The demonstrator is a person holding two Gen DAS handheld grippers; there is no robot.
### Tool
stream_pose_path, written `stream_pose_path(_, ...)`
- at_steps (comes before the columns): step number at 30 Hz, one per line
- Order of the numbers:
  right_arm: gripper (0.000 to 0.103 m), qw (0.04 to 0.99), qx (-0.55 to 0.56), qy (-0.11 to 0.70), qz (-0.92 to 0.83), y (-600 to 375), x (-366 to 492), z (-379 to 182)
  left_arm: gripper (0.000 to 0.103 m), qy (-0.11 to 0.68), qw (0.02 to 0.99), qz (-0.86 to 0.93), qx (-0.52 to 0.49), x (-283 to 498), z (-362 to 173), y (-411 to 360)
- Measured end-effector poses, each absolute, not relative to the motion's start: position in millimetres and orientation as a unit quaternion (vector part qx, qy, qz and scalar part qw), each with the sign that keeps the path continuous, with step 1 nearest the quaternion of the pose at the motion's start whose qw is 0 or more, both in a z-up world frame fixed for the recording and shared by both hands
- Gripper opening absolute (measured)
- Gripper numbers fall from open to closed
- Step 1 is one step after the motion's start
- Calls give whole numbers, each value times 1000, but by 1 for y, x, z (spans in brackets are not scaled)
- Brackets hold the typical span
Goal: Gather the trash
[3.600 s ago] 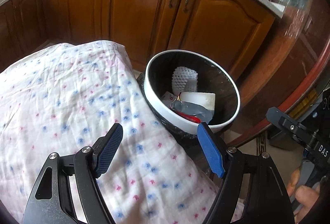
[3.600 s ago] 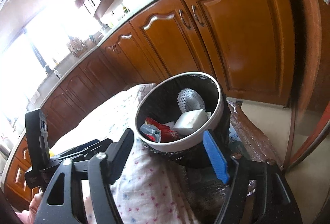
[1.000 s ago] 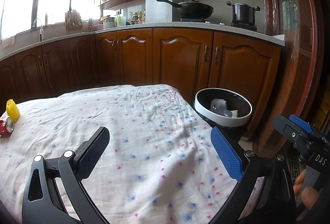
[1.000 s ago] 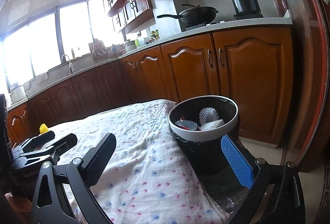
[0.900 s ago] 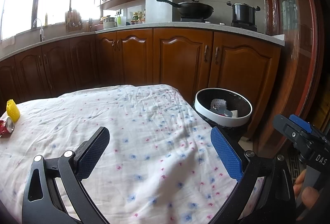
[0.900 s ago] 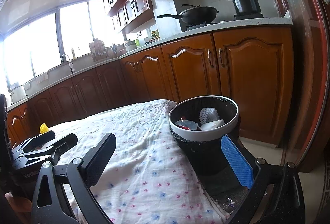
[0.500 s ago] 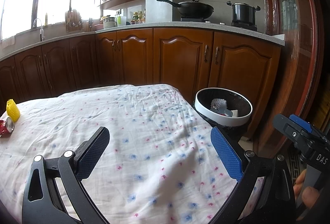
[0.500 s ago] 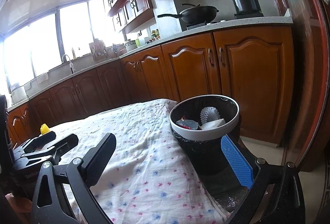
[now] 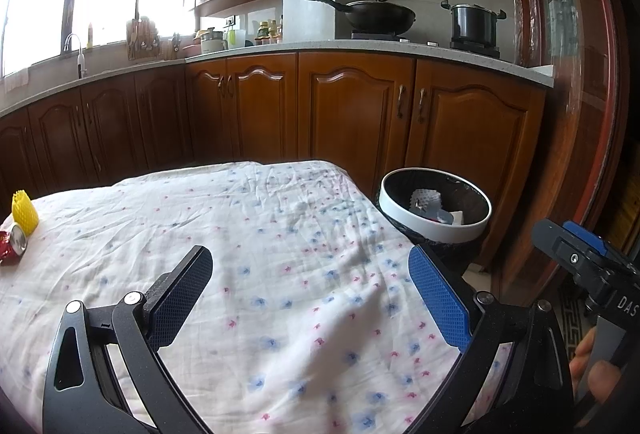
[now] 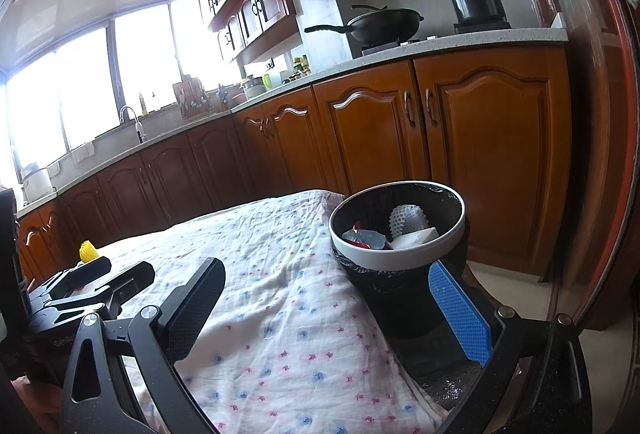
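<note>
a: though both grippers hang empty over the table, what is left at 9 o'clock?
b: crushed red can [image 9: 12, 245] at the frame edge, partly cut off. yellow foam net [image 9: 24, 210] touching it, just behind. both lie on the flowered cloth [image 9: 280, 234].
a: left gripper [image 9: 308, 294]?
b: jaws spread wide, nothing between them. right gripper [image 10: 332, 310] the same.
a: 2 o'clock?
b: trash bin [image 9: 434, 230] beside the table's corner. inside: white foam net [image 10: 408, 220], white block, a red and grey wrapper. judged well along; two pieces remain.
a: unclear?
b: bin's bottom hidden under the pile. can label unreadable. table's near edge hidden behind the grippers.
</note>
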State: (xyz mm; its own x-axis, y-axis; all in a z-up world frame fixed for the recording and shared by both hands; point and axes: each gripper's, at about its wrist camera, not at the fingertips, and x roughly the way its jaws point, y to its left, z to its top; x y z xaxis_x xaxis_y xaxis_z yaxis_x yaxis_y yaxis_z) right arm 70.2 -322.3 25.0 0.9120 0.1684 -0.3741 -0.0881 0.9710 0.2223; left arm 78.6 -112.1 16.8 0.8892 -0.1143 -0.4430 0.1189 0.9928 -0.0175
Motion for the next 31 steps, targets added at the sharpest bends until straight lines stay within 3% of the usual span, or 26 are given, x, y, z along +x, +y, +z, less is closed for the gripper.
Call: stream_pose_path(31, 102, 968, 114, 216, 64, -303, 67, 14, 101, 245, 967, -66, 0, 88, 11, -113)
